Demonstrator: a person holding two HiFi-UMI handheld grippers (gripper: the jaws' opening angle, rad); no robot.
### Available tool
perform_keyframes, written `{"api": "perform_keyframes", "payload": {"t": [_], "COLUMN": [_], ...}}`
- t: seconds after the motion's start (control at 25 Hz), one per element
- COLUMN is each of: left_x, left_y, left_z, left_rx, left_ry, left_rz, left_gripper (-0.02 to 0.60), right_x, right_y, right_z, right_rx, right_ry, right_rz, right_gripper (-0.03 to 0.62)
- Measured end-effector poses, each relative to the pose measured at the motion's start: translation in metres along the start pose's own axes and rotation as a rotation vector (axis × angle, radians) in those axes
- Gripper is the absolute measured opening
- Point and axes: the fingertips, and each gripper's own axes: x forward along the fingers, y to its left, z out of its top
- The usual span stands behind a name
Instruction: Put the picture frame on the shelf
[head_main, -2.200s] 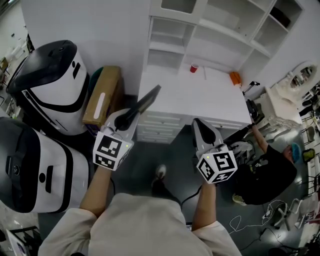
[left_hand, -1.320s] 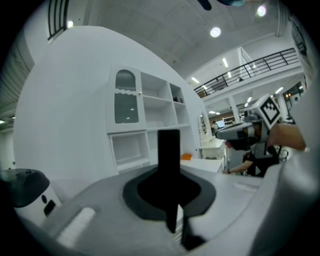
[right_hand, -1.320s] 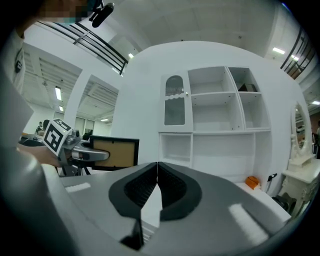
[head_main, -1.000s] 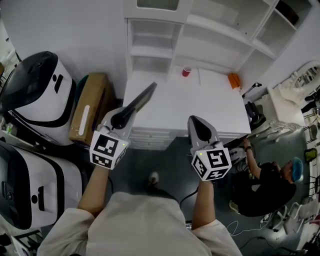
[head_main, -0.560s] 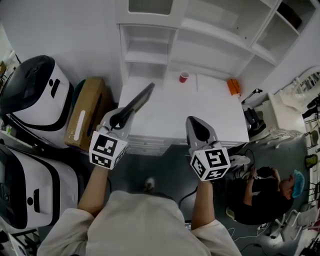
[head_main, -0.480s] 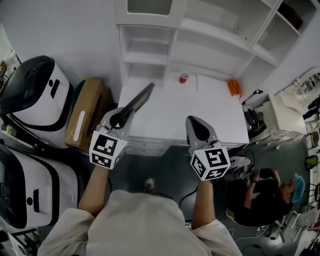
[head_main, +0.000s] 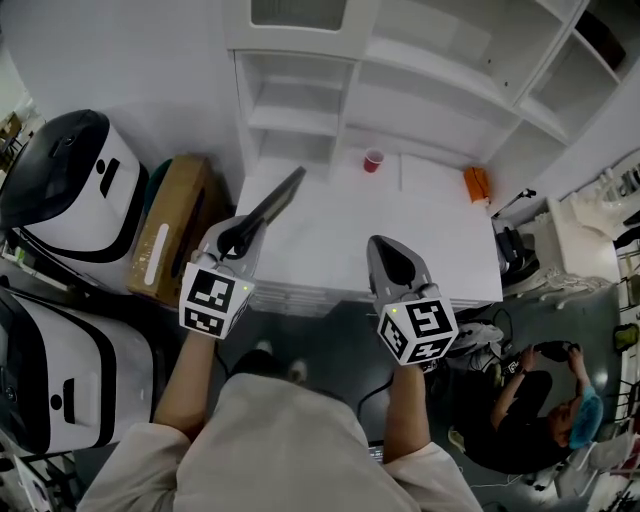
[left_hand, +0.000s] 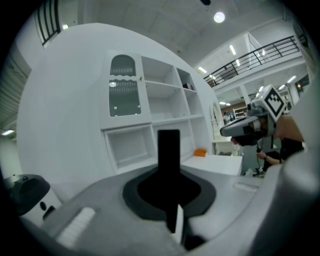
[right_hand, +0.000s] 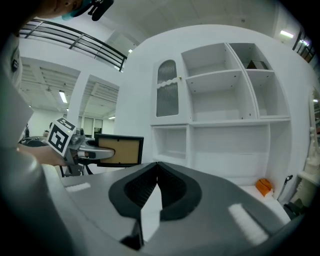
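Observation:
The picture frame (head_main: 273, 203) is black-rimmed with a tan panel. My left gripper (head_main: 246, 234) is shut on its lower edge and holds it up over the left end of the white countertop (head_main: 440, 235). In the left gripper view the frame (left_hand: 168, 150) shows edge-on as a black bar between the jaws. The right gripper view shows its tan face (right_hand: 120, 150) at the left. My right gripper (head_main: 386, 252) is shut on nothing, over the counter's front edge. The white shelf unit (head_main: 296, 104) stands behind the counter, its cubbies bare.
A red cup (head_main: 373, 160) and an orange object (head_main: 476, 184) sit at the back of the counter. Black-and-white machines (head_main: 70, 190) and a cardboard box (head_main: 170, 230) stand at the left. A person (head_main: 530, 400) crouches on the floor at the lower right.
Both grippers and the frame have come closer to the shelf unit, now over the counter's front. The person on the floor has shifted toward the lower right. The grip is unchanged.

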Motion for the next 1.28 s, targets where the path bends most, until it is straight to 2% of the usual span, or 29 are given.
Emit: {"api": "perform_keyframes", "payload": {"t": [0.24,0.64,1.04,1.28], "left_x": [0.041,0.126,0.185,0.22], "left_y": [0.019,0.053,0.07,0.083], "left_z": [-0.02,-0.054,-0.094,-0.114], "left_rx": [0.031,0.011,-0.018,-0.048], "left_ry": [0.056,0.112,0.167,0.18], "left_rz": [-0.007,-0.063,-0.126,-0.121], "left_gripper": [0.011,0.011,0.011,0.011], "right_x": [0.024,0.086,0.128,0.148], "right_y": [-0.016,-0.055,-0.074,-0.094], "right_z": [-0.012,-0.023,-0.037,-0.044], "right_rx": [0.016,0.036,0.053,0.071], "right_ry": [0.027,0.062,0.091,0.093], "right_rz": [-0.012,-0.058,-0.097,-0.143], "right_gripper": [0.008,0.008,0.008,0.008]}}
